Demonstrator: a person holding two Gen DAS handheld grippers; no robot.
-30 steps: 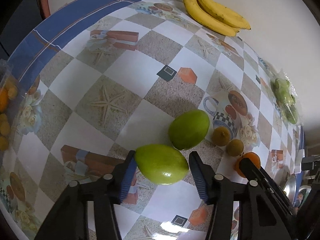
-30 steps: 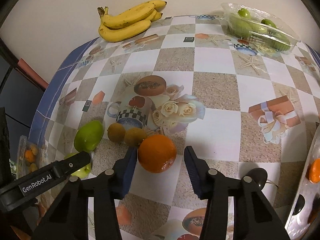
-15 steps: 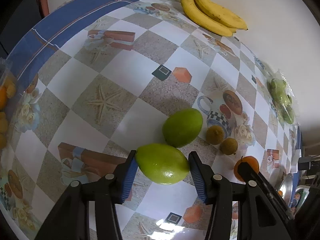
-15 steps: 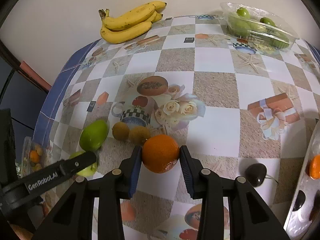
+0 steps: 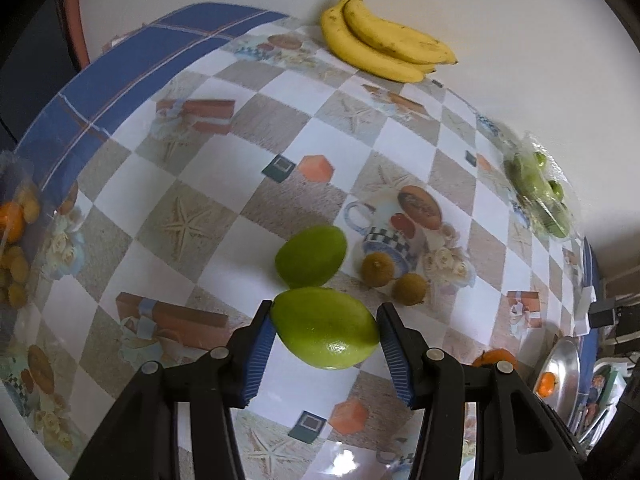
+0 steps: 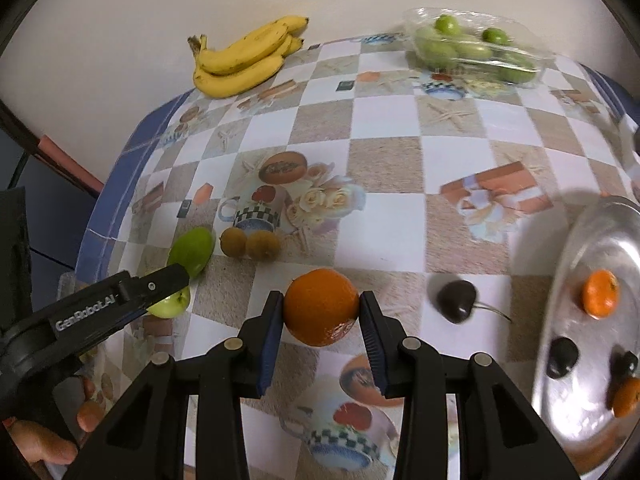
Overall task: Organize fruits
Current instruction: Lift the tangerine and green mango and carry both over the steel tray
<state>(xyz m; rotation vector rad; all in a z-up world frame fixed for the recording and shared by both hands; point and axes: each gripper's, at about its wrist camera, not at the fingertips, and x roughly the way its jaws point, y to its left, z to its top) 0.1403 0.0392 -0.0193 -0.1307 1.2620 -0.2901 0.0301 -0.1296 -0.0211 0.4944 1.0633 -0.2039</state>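
Observation:
My left gripper (image 5: 325, 330) is shut on a green mango (image 5: 326, 328) and holds it above the table. A second green mango (image 5: 311, 256) lies on the table just beyond it, with two brown kiwis (image 5: 377, 269) to its right. My right gripper (image 6: 321, 312) is shut on an orange (image 6: 321, 306) and holds it off the table. The left gripper (image 6: 120, 300) with its mango shows at the left of the right wrist view. A dark cherry (image 6: 456, 300) lies right of the orange. A silver tray (image 6: 576, 248) at the right holds oranges and dark fruits.
A banana bunch (image 6: 244, 58) lies at the far edge by the wall. A clear plastic box of green fruits (image 6: 476, 50) sits at the far right. A bag of small orange fruits (image 5: 12, 236) is at the table's left edge.
Both grippers closed on their fruit and lifted it. The right gripper swung right, bringing the silver tray into view.

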